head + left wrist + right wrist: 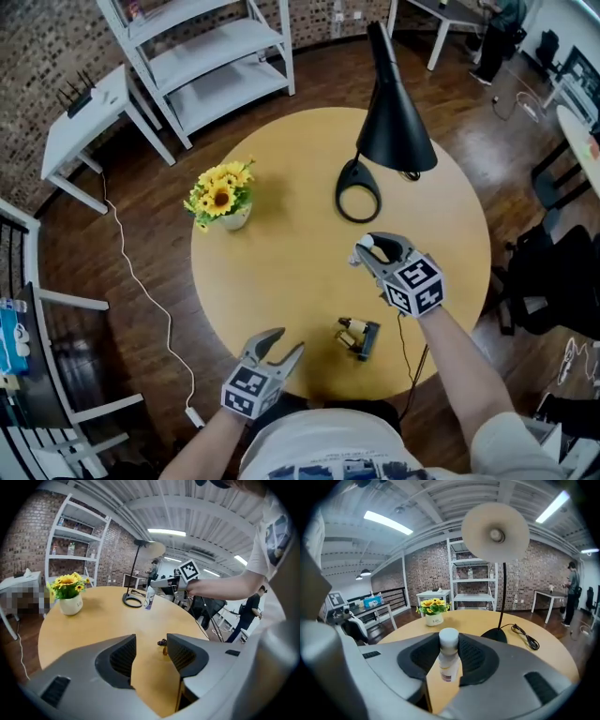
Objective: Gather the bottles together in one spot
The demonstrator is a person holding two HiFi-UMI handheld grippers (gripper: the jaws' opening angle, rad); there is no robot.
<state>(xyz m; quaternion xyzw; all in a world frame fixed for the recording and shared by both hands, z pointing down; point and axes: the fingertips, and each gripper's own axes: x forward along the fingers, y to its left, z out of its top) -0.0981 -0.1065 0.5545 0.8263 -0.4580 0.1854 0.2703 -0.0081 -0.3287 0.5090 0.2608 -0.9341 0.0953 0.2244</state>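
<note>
Overall, round wooden tabletop (272, 281) on dark plank floor (141, 216), brick wall (37, 37) upper left. White-capped bottle (449, 663) upright, clamped in right tool (370, 251); left tool (278, 345) jaws apart.

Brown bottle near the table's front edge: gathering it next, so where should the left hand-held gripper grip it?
The brown bottle seems to lie flat, so pinch across its body, coming down from the left hand-held gripper's side.

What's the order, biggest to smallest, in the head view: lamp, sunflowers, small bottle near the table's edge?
1. lamp, though its raised shade is nearer the camera
2. sunflowers
3. small bottle
</note>
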